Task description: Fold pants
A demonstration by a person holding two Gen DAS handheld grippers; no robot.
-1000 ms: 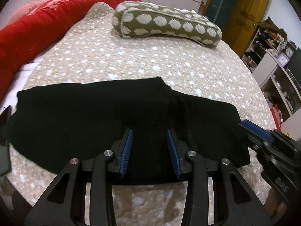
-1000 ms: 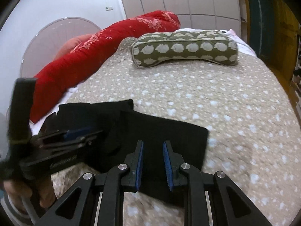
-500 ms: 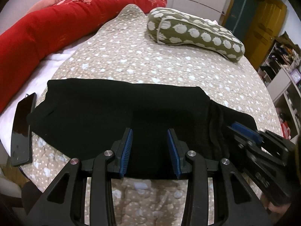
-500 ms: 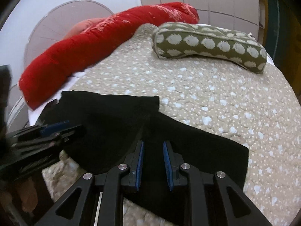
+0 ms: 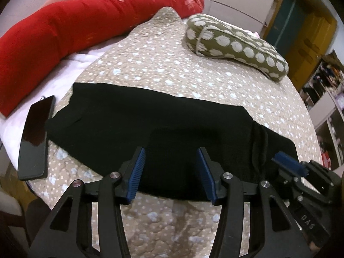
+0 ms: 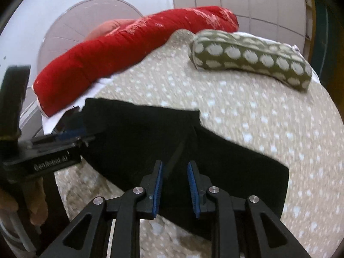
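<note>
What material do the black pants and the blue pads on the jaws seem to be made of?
The black pants look like soft matte knit or fleece: they reflect no light and bunch into limp folds at one end. The blue pads look like ribbed rubber or soft plastic: fine ridges run across their faces. Neither is certain.

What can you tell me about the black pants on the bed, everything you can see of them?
The black pants look like a soft, matte knit. They lie flat across the near part of the dotted beige quilt, already folded into a long band, with a bunched layer showing at the right end. The phone lies just off their left end. Both tongs sit open over the near edge, gripping nothing.
</note>
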